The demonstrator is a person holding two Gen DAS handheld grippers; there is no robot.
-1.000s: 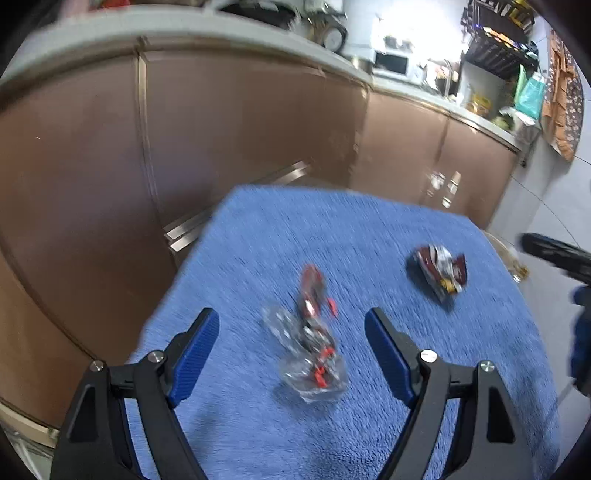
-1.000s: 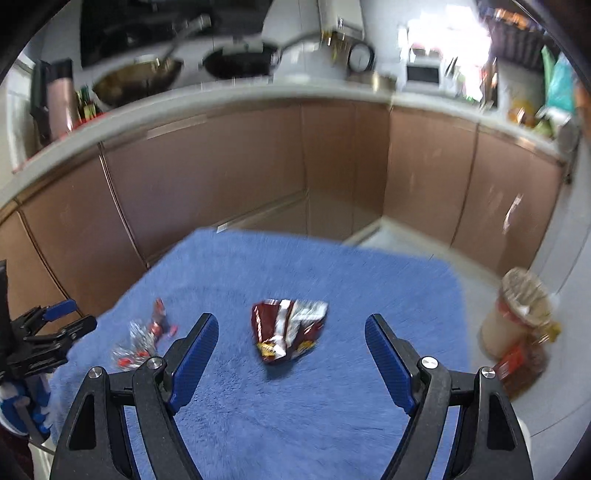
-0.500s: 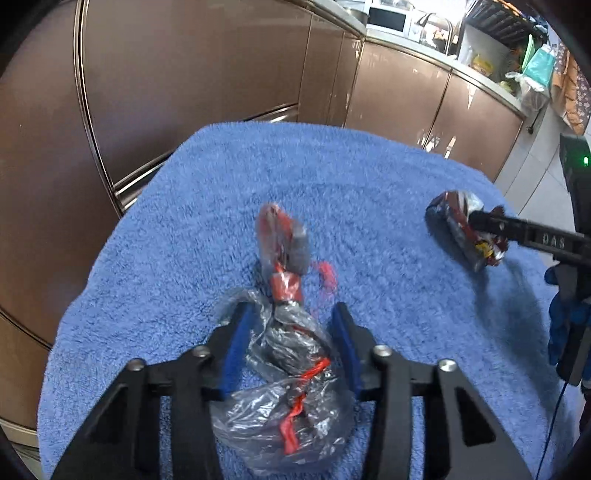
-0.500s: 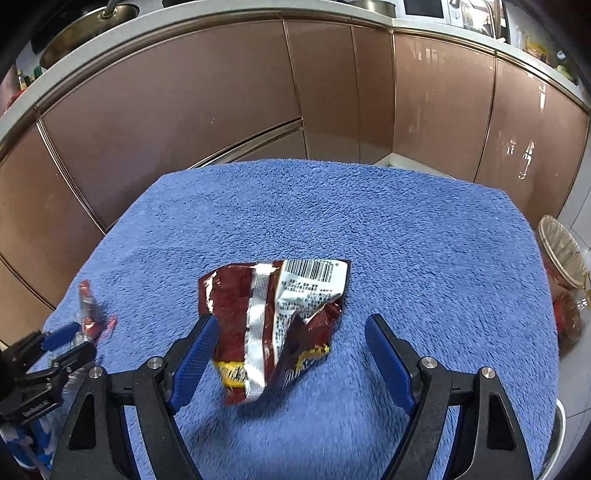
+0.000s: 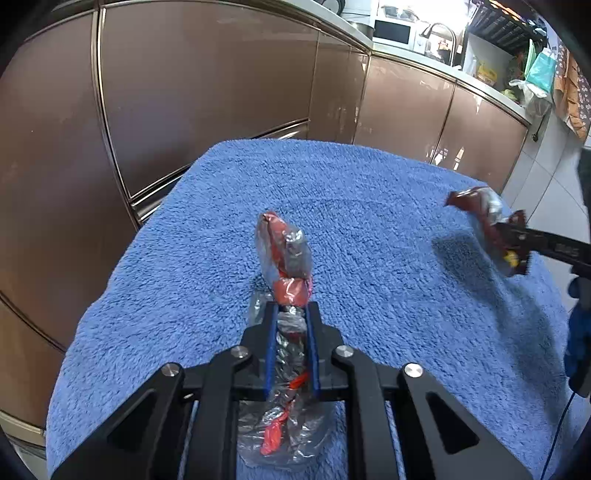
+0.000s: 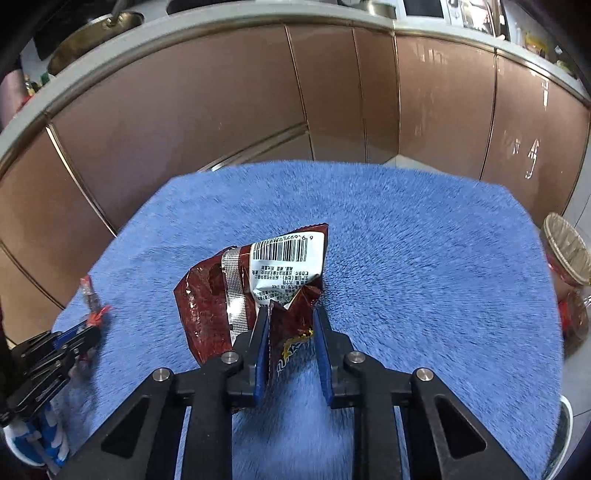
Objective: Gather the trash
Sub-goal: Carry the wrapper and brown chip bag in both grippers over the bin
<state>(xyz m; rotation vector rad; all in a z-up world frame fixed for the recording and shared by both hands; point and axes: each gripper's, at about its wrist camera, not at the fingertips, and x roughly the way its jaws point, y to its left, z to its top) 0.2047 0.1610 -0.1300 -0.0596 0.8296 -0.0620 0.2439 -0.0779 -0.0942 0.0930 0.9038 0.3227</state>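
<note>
On a blue towel in front of brown kitchen cupboards, the left gripper was closing its jaws on a crinkly clear wrapper with red bits, while the right gripper was closing on a dark red snack bag nearby.

Both views are bright and evenly lit. The strongest light comes from the far right of the kitchen, where the microwave area looks overexposed. The glossy brown cabinet doors carry white glare spots. The dark red snack wrapper throws a soft shadow on the blue towel. The fisheye lens bends the straight edges and darkens the corners. The towel near the bottom of the right view is slightly blurred.
</note>
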